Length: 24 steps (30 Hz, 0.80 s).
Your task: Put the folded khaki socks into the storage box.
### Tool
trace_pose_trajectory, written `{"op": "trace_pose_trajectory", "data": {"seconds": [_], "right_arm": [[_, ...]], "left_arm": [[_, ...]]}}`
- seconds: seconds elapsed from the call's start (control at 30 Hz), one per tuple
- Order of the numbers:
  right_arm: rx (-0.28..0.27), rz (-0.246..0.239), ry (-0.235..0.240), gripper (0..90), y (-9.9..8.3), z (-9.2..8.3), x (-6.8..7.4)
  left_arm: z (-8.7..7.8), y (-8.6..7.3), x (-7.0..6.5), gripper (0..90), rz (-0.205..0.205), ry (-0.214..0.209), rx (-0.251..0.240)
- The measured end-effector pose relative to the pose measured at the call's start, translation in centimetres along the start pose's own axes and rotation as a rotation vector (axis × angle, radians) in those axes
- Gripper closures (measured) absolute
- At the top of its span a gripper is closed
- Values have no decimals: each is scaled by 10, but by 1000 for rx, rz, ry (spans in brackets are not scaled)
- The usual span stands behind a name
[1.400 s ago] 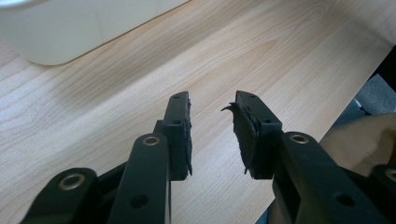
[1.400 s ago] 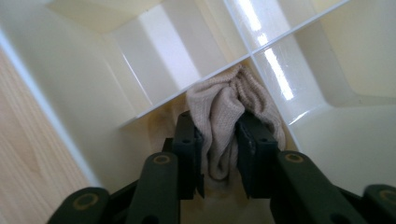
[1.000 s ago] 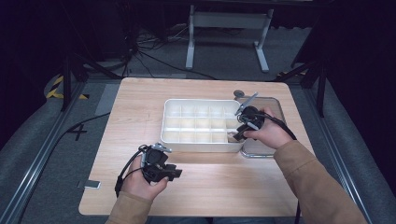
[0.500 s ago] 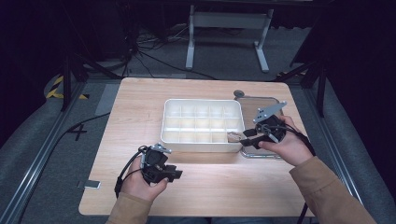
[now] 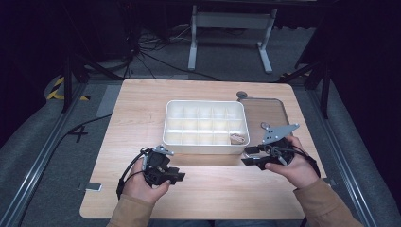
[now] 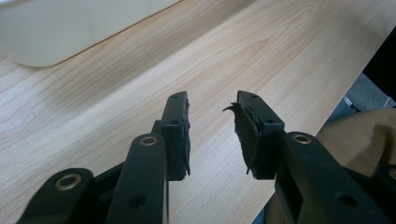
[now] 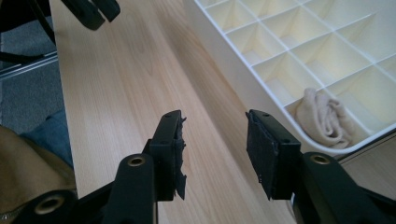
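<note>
Biggest risk from here, I'd say: the right gripper (image 5: 251,156) sits low at the lower right of the high view, right by the near right corner of the organizer (image 5: 206,103), and its cable trails close to that wall. A careless swing could nudge the whole box across the table (image 5: 142,109), since it looks light and nothing pins it down. The other thing that could go wrong is the cloth (image 7: 323,117) getting dragged back out if a jaw dips into its cell and snags it. It's soft and loosely balled, so it would catch easily.

Right gripper's jaws have just been opening. In the right gripper view they stand apart with only bare wood between them, nothing held. Left gripper (image 5: 174,175) rests at the lower left of the high view, jaws apart too, empty, pointing over bare table in its own view with the box's rounded corner at the upper left.

Containers: the organizer is a white grid box in the middle of the high view. The cloth, a small beige wad, lies in the near right corner cell, at the right of the right gripper view. Every other cell I can see looks empty, though the far rows are small and washed out, so don't quote me. Behind and right of the box there's a flat tray (image 5: 274,109), which seems empty.
</note>
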State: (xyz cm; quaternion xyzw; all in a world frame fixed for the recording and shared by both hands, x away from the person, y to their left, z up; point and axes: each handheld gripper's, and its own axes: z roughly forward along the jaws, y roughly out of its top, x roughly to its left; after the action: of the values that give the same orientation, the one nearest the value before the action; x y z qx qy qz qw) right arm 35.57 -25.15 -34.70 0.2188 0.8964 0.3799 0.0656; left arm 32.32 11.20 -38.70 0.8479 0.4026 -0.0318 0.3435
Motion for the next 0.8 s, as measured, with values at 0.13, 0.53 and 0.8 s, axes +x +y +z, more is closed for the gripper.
{"op": "trace_pose_trajectory", "data": {"seconds": [0.13,0.53,0.8], "right_arm": [[-6,-6,-4,559,-11,6,9],[7,12,2,554,-30,28,19],[58,30,3,545,-51,54,24]], "left_arm": [[1,1,0,653,6,0,1],[3,1,0,643,13,-4,9],[7,-1,4,612,18,-9,18]]}}
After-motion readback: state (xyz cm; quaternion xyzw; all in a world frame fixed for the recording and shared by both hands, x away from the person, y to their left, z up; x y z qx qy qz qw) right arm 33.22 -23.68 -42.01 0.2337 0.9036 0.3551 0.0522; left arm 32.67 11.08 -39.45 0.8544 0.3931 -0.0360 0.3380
